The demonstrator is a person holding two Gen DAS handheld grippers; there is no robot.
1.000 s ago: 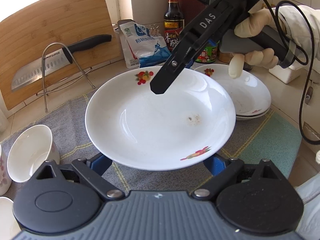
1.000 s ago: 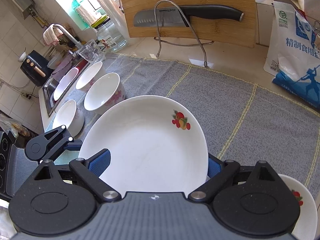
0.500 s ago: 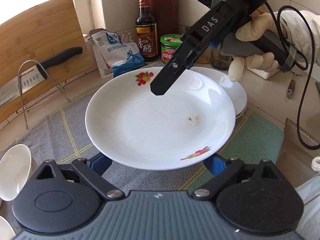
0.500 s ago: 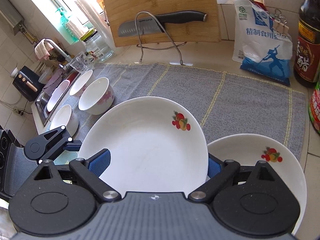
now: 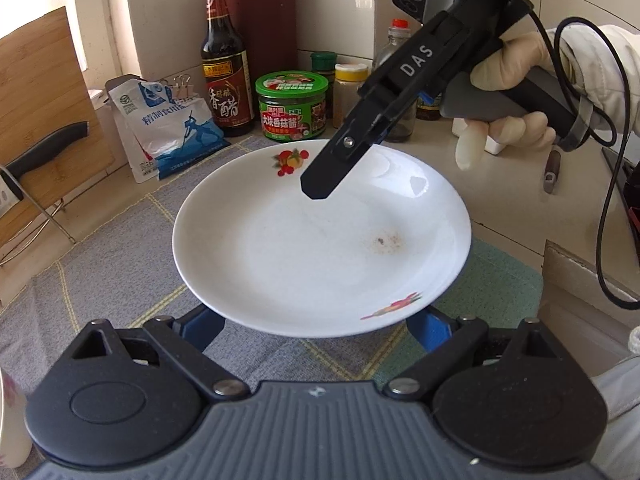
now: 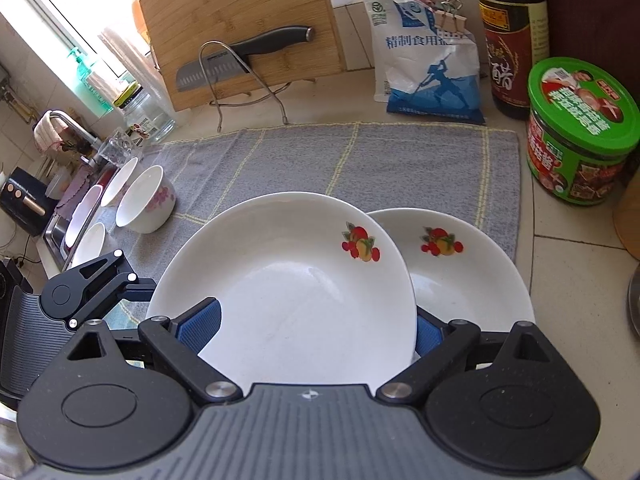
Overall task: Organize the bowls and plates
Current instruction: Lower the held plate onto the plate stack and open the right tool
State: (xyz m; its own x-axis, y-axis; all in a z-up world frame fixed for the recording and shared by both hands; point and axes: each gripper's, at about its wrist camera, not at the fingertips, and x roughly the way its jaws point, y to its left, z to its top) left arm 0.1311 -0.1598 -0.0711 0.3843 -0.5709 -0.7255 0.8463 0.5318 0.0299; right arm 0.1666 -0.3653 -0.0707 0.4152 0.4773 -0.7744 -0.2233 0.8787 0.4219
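At the far left edge of the desk [image 6: 580, 280], beside the sink, a cluster of white bowls [image 6: 146, 200] stands on the left end of a grey cloth [image 6: 360, 160] with thin yellow lines. The nearest bowl has pink flowers on its side. Behind them, by the window, is a clear glass jar [image 6: 148, 116].

Along the back edge of the desk a wooden cutting board [image 6: 240, 20] leans upright, with a black-handled knife [image 6: 240, 56] resting on a wire stand in front of it. To the right of the board come a white and blue bag [image 6: 428, 60] clipped shut, a dark bottle [image 6: 508, 32], and a red jar with a green lid [image 6: 580, 132].

In the middle I hold one white plate [image 6: 296, 280] with a fruit print, above the cloth. My left hand-held gripper [image 5: 316, 322] grasps its rim on one side, the blue pads set wide on either side of it. My right hand-held gripper [image 6: 316, 328] grasps the opposite rim the same way, with one black finger lying over the top of the plate. My gloved hand [image 5: 512, 92] is wrapped round that gripper's handle. There is a small brown smudge inside the plate.

Just right of the held plate, partly covered by it, a second plate [image 6: 472, 280] with the same fruit print lies at the right edge of the cloth.
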